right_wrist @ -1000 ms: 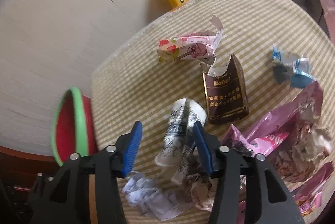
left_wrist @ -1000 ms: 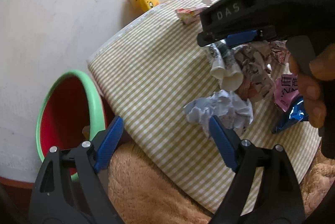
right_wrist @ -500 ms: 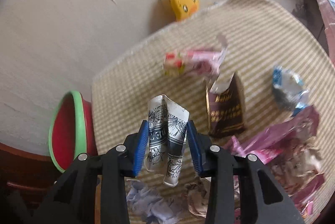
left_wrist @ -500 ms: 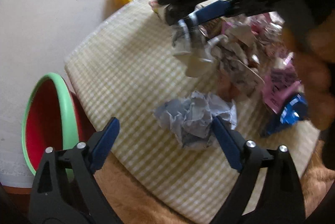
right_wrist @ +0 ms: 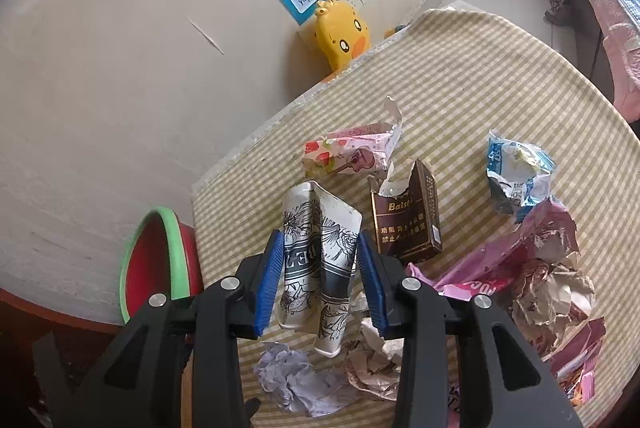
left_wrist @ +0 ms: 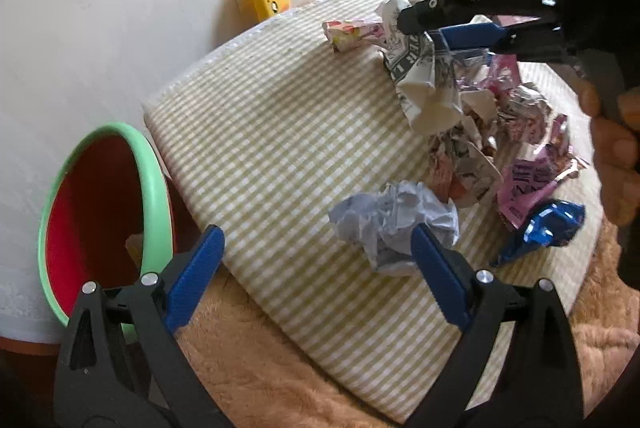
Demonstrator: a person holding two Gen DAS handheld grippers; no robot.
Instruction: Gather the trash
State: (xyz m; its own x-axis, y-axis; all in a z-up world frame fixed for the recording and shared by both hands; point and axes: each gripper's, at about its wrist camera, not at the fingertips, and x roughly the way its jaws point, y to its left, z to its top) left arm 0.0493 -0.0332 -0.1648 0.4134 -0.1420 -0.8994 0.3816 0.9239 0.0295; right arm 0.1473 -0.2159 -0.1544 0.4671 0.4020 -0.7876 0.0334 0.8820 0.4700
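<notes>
Right hand-held gripper point(right_wrist: 318, 278) clamping crushed paper cup point(right_wrist: 316, 268), lifted

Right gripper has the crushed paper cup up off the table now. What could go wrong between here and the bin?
1. The right gripper pinches the flattened paper cup across its soft folds; it could slip out mid-carry.
2. The green-rimmed bin sits tilted below the table's left edge, so a release short of it could miss.
3. The left gripper is open beside the crumpled grey paper, in the path toward the bin, so the two may collide.
</notes>
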